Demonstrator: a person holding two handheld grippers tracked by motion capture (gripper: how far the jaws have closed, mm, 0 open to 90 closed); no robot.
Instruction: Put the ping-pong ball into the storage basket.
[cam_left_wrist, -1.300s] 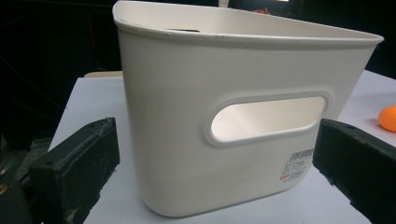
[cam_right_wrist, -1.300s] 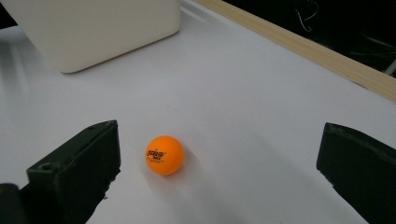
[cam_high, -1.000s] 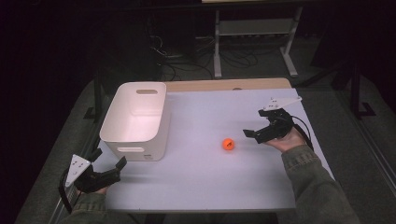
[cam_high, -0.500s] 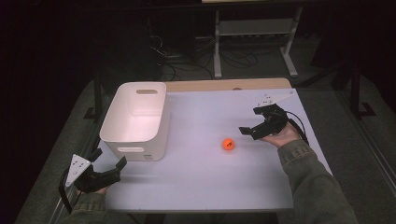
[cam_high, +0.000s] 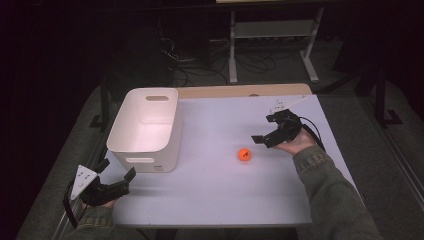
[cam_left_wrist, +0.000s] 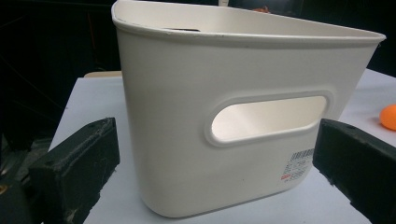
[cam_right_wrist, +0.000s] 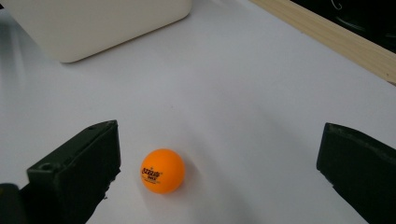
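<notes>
Dark room, pale bench. I bring my right gripper, fingers spread wide, toward the orange ball mid-bench; left gripper (also open) waits by the white bin.

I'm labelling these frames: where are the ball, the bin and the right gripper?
ball (cam_right_wrist: 162, 171): right gripper view, its printed front.
bin (cam_high: 145, 152): high view, its near wall.
right gripper (cam_high: 264, 132): high view, between its open fingertips.

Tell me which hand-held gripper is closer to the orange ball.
The right hand-held gripper: its open jaws point at the orange ping-pong ball just ahead, while the left hand-held gripper faces the white bin.
</notes>
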